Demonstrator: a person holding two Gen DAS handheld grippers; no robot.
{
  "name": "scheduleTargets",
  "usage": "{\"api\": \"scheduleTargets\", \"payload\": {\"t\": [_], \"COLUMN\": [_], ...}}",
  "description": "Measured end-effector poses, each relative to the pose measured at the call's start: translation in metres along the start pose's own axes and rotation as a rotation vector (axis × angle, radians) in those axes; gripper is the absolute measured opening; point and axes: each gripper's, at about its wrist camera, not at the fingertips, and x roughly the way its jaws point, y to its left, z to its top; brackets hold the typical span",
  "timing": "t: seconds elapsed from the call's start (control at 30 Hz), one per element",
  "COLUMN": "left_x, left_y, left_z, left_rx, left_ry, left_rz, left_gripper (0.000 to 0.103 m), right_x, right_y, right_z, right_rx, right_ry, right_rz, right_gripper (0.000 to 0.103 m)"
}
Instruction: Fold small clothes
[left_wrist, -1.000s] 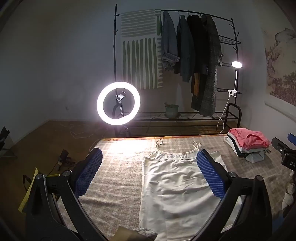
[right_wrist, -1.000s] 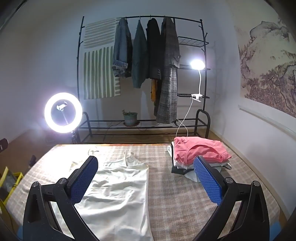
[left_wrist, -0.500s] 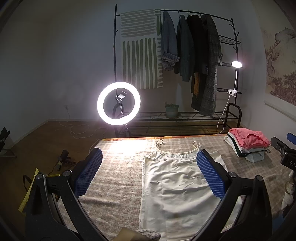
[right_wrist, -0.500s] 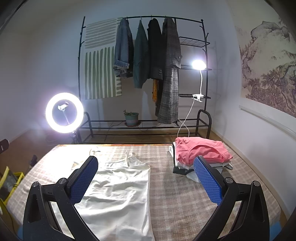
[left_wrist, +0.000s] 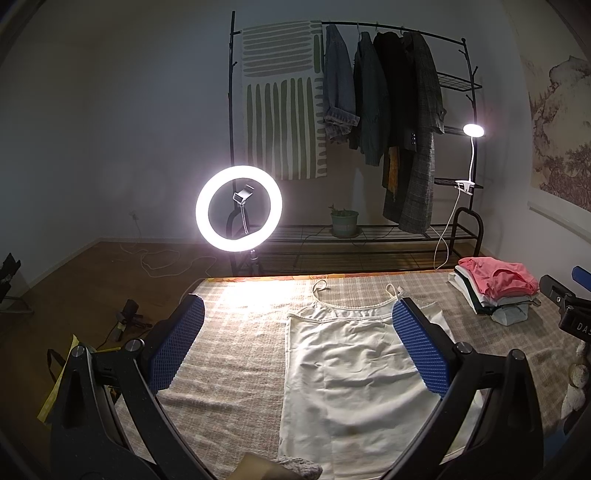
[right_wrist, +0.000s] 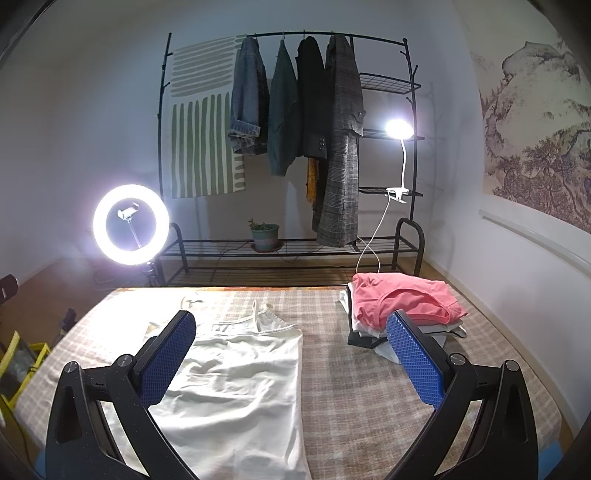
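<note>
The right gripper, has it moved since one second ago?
Yes, slightly: in the right wrist view the clothes rack and pink top sit a little further right, so the right gripper turned slightly left.

Dim room; ring light (left_wrist: 239, 209) and clip lamp (right_wrist: 399, 130) glare, with fisheye-curved dark edges.

ring light (left_wrist: 239, 209) lit | clothes rack (right_wrist: 291, 147) | potted plant (right_wrist: 264, 235) | clip lamp (right_wrist: 399, 130) lit

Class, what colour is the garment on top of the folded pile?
Pink; the top garment of the folded pile shows best in the right wrist view.
</note>
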Motion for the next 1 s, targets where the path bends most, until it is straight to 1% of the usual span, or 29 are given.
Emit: {"api": "scheduleTargets", "payload": {"t": [1.0], "left_x": [-0.0004], "left_y": [0.0003], "left_z": [0.0001], "left_rx": [0.0], "left_ry": [-0.003], "left_rz": [0.001], "left_gripper": [0.103], "right_x": [-0.0001], "right_y": [0.0013], "right_z": [0.0001], "right_rx": [0.008], "right_ry": [0.002], "right_rz": [0.002], "right_gripper": [0.103]}}
